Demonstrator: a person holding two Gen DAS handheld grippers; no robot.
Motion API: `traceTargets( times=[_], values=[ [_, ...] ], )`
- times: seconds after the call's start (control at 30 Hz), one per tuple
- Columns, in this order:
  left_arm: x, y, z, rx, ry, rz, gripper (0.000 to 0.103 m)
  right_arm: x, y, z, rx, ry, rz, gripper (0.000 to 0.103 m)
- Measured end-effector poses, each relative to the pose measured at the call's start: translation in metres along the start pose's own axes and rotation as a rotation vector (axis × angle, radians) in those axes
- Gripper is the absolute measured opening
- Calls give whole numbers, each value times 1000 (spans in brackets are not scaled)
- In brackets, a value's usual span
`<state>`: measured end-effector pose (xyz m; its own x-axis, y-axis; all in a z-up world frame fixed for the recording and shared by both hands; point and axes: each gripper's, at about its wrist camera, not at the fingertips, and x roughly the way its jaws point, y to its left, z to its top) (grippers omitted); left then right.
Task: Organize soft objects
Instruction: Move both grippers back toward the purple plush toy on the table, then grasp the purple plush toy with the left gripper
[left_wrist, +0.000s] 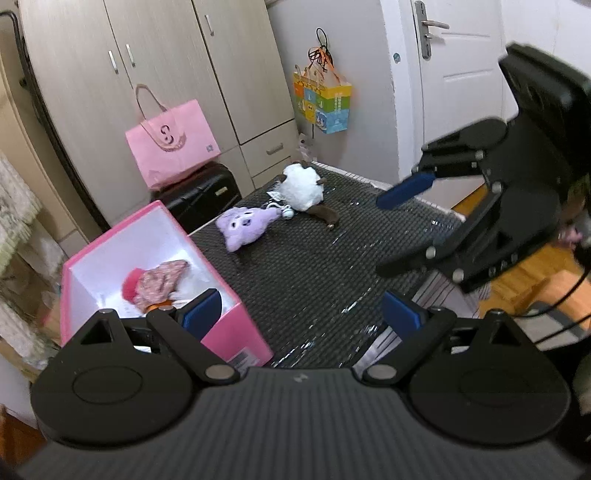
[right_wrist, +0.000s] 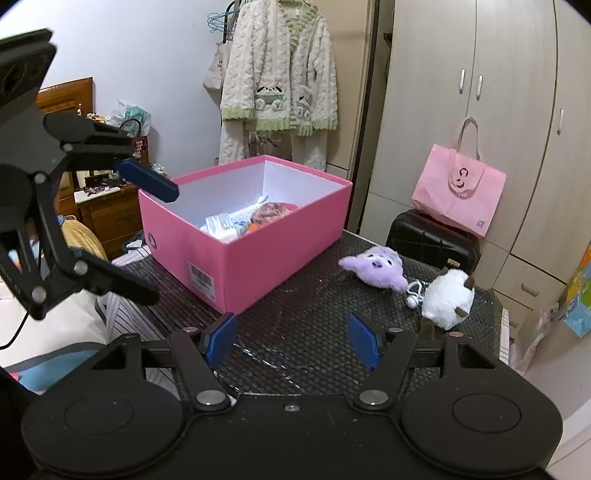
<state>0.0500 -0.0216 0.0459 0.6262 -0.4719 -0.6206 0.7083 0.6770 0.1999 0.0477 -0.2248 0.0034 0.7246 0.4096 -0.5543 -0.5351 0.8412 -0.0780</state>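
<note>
- Soft toys: purple plush (right_wrist: 375, 271) and white plush (right_wrist: 447, 298) lying on the dark mat (right_wrist: 295, 332), well apart from both grippers.
- Purple plush: between the pink box (right_wrist: 255, 258) and the white plush; near the box, not touching it.
- White plush: just beside the purple plush, at the far corner of the mat near the black suitcase (right_wrist: 434, 242); small brown parts sticking out of the fluffy white body.
- Small white trinket (right_wrist: 413, 295) between the two plush toys; contact with either cannot be told.
- Pink box: open-topped, white inside, standing on the mat; barcode label on one short side.
- Inside the box: soft doll with red cap and floral fabric (left_wrist: 155, 284), lying on the bottom beside white packaging.
- Left gripper (left_wrist: 301, 314): fingers wide apart, nothing between the blue pads (left_wrist: 203, 310); held above the mat at the near corner of the box.
- Right gripper (right_wrist: 291, 341): fingers apart, nothing between them; held above bare mat, the box ahead to the left, the plush toys ahead to the right.
- Pink paper bag (right_wrist: 458, 194): resting on top of the suitcase, in front of the wardrobe (right_wrist: 517, 92).
- Colourful gift bag (left_wrist: 323, 101): hanging on the wall beside the white door (left_wrist: 461, 74).
</note>
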Motion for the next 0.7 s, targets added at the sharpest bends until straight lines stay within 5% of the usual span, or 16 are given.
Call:
traceTargets(
  times=[0.33,0.7],
  values=[
    [43,-12,35,-44,-90,62,95,40,-54,-16,18,30,36,72],
    [128,18,73,-307,-92,105,95,102,-103,-3,-67,-59,27,72]
  ],
)
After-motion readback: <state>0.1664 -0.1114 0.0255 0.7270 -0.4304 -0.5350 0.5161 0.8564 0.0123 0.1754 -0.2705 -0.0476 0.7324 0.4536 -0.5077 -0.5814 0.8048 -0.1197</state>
